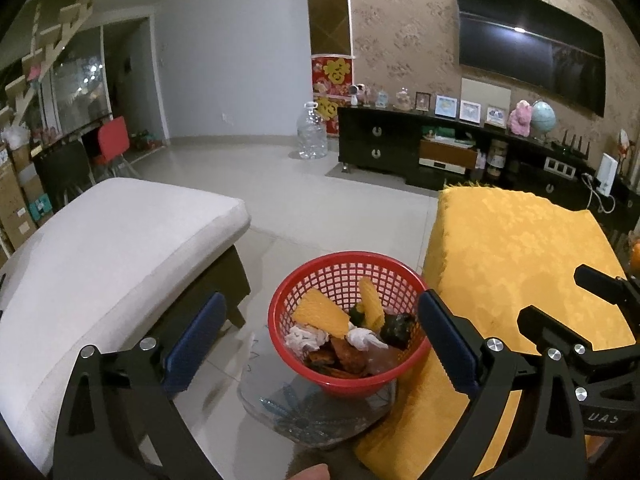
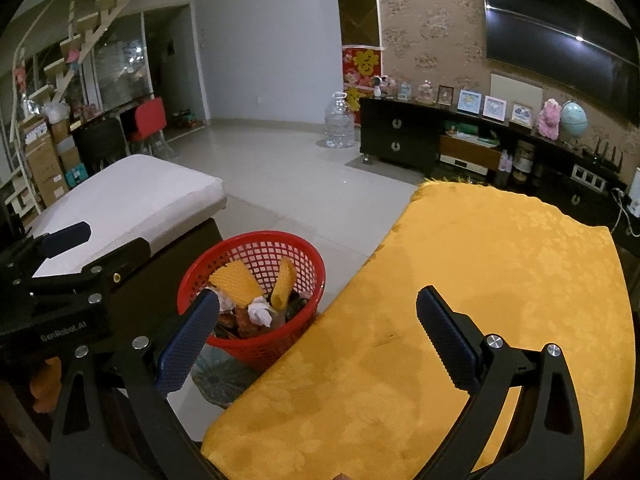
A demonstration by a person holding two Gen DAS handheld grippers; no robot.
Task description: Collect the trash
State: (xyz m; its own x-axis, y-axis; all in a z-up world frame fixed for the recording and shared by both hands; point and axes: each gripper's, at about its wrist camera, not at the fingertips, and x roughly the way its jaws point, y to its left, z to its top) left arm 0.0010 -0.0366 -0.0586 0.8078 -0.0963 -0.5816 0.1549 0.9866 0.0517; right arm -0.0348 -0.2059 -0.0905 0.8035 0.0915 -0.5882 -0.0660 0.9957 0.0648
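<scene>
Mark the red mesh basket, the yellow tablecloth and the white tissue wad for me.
Red plastic mesh basket (image 1: 318, 382): left wrist view, front outer wall.
Yellow patterned tablecloth (image 2: 500, 264): right wrist view, bare top surface.
Crumpled white tissue wad (image 1: 362, 336): left wrist view, middle of the wad, inside the basket.

1. I am looking into a home living room: a wall-mounted television (image 1: 532, 46) hangs far ahead of the fingers, up to the right.
2. Below it a dark media cabinet (image 1: 384, 142) carries framed pictures (image 1: 470, 111) and a globe (image 1: 543, 117).
3. A cushioned seat (image 1: 112, 240) sits left of the fingers, a yellow-covered table (image 2: 480, 280) right.
4. Red festive decorations (image 2: 360, 66) and a water jug (image 2: 339, 122) stand ahead across the tiled floor (image 1: 280, 184).
</scene>
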